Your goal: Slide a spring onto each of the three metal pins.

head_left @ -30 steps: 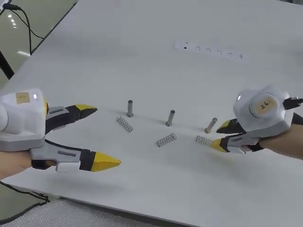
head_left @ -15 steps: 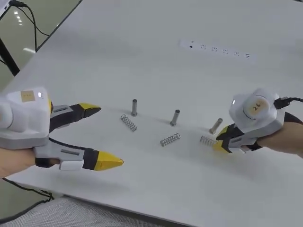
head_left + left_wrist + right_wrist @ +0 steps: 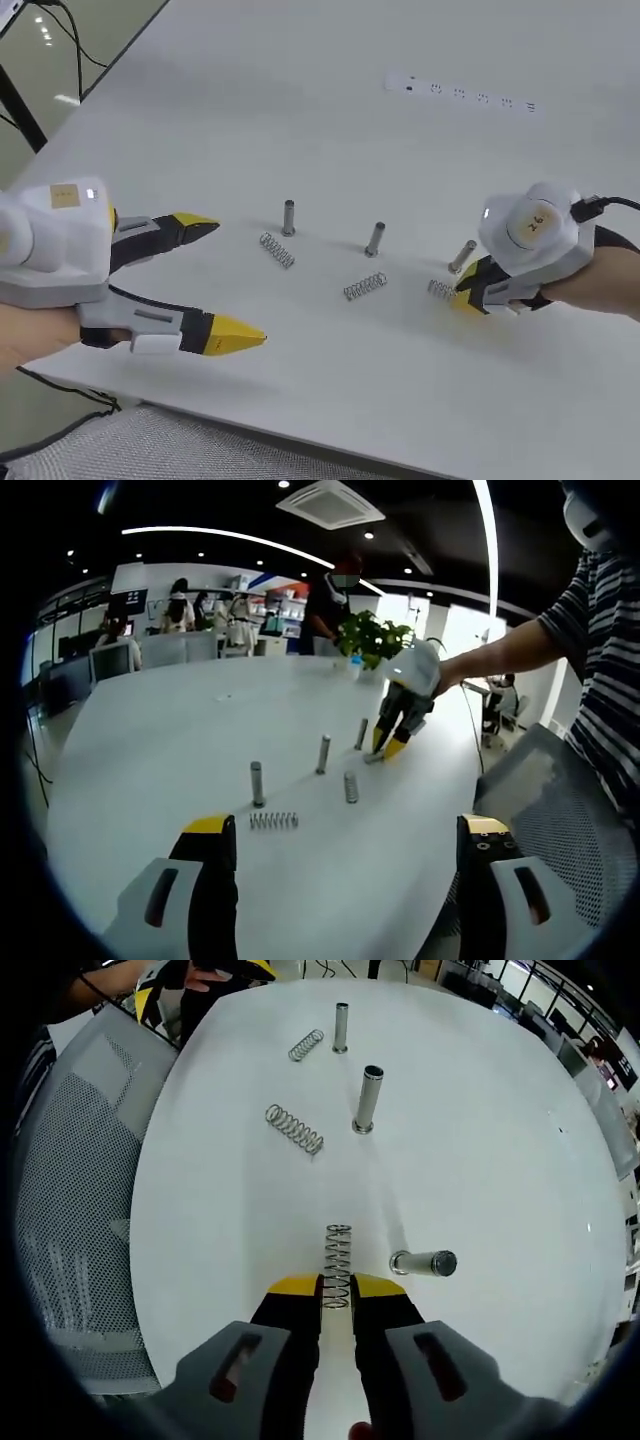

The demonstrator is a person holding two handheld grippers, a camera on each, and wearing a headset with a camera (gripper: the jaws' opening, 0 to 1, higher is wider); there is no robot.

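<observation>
Three metal pins stand on the white table: a left pin [image 3: 288,217], a middle pin [image 3: 376,238] and a right pin [image 3: 463,256]. A spring [image 3: 277,250] lies by the left pin and a second spring [image 3: 365,286] in front of the middle pin. My right gripper [image 3: 466,297] is low at the table, shut on the near end of the third spring [image 3: 338,1252], with the right pin [image 3: 425,1262] just beside it. Its jaws [image 3: 338,1288] pinch the coil from both sides. My left gripper [image 3: 225,283] hovers open at the left, holding nothing, its jaws [image 3: 347,825] facing the pins.
A white power strip [image 3: 465,95] lies far back on the table. The table's front edge [image 3: 330,440] runs close below the grippers, with a mesh chair [image 3: 75,1200] beyond it. A black cable [image 3: 60,40] hangs off the far left corner.
The right gripper has dropped lower onto the spring beside the right pin and closed on it. The left gripper has stayed open at the left; the head camera shifted slightly.
</observation>
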